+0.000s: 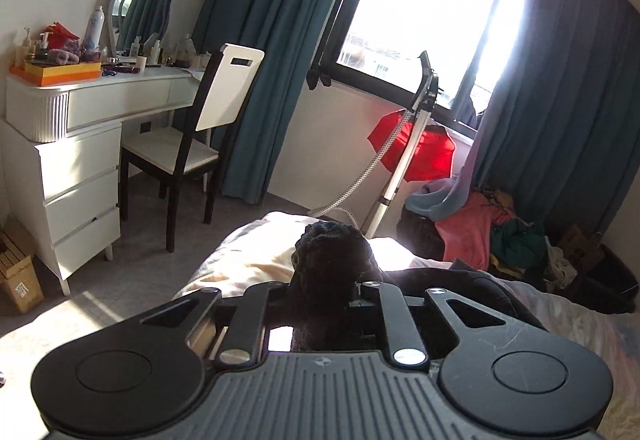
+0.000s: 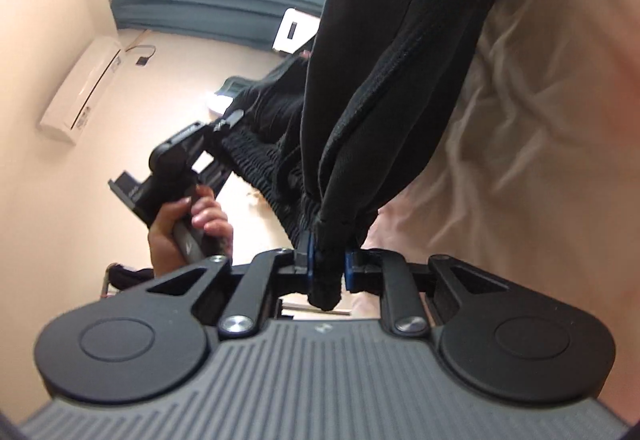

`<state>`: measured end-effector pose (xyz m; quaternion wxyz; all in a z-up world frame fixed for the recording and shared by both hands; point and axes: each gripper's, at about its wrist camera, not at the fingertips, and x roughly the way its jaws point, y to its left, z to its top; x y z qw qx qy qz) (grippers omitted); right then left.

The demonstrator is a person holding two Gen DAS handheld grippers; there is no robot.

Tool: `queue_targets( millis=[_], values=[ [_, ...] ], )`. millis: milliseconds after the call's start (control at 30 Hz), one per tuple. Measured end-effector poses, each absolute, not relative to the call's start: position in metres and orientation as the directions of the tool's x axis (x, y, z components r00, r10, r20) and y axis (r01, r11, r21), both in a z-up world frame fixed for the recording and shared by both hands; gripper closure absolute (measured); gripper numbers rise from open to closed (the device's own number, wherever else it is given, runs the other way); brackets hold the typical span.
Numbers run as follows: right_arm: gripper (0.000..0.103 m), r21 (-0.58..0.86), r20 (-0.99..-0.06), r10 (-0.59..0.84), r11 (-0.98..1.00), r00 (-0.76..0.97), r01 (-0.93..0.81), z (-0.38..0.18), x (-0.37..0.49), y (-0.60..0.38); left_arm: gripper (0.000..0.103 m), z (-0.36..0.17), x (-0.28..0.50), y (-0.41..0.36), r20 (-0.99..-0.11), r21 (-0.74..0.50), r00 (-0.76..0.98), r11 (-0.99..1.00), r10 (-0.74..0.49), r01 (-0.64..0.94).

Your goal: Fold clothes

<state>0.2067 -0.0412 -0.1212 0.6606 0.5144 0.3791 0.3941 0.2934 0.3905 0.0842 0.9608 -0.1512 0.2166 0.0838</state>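
Here my right tongs (image 2: 327, 264) sit clamped on the ribbed cuff of the black garment (image 2: 400, 59), a soft fleecy knit hanging in long folds over the rumpled cream bed (image 2: 540, 99). My left tongs (image 1: 328, 280) pinch a fuzzy bunch of the same cloth; in the right view they grip its gathered elastic edge, held by the left hand (image 2: 188, 228). Beyond the bed stand a white chair (image 1: 208, 119), a steamer pole (image 1: 404, 159) and a heap of clothes (image 1: 488, 232).
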Motion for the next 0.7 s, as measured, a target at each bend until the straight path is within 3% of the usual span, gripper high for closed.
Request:
queue_targets(
  millis=[133, 233, 400, 567, 667, 700],
  values=[
    [0.086, 0.984, -0.047, 0.950, 0.097, 0.308, -0.150, -0.131, 0.231, 0.051, 0.087, 0.086, 0.330, 0.441, -0.460, -0.131, 0.859, 0.939, 0.225, -0.316],
    [0.086, 0.985, -0.093, 0.957, 0.128, 0.274, -0.113, -0.153, 0.249, 0.097, 0.086, 0.062, 0.361, 0.476, -0.516, -0.077, 0.807, 0.923, 0.286, -0.377],
    [0.086, 0.981, -0.160, 0.960, 0.181, 0.229, -0.074, -0.184, 0.262, 0.126, 0.085, -0.011, 0.396, 0.516, -0.586, -0.078, 0.744, 0.891, 0.321, -0.447],
    [0.085, 0.972, -0.176, 0.963, 0.203, 0.206, -0.119, -0.179, 0.264, 0.133, 0.081, -0.035, 0.397, 0.537, -0.606, -0.121, 0.731, 0.871, 0.314, -0.475],
    [0.079, 0.951, -0.208, 0.958, 0.245, 0.197, -0.187, -0.164, 0.264, 0.132, 0.067, -0.027, 0.384, 0.534, -0.616, -0.123, 0.727, 0.874, 0.305, -0.471],
    [0.075, 0.939, -0.228, 0.954, 0.268, 0.195, -0.216, -0.158, 0.262, 0.131, 0.054, -0.023, 0.378, 0.531, -0.618, -0.123, 0.728, 0.877, 0.298, -0.464]
  ],
)
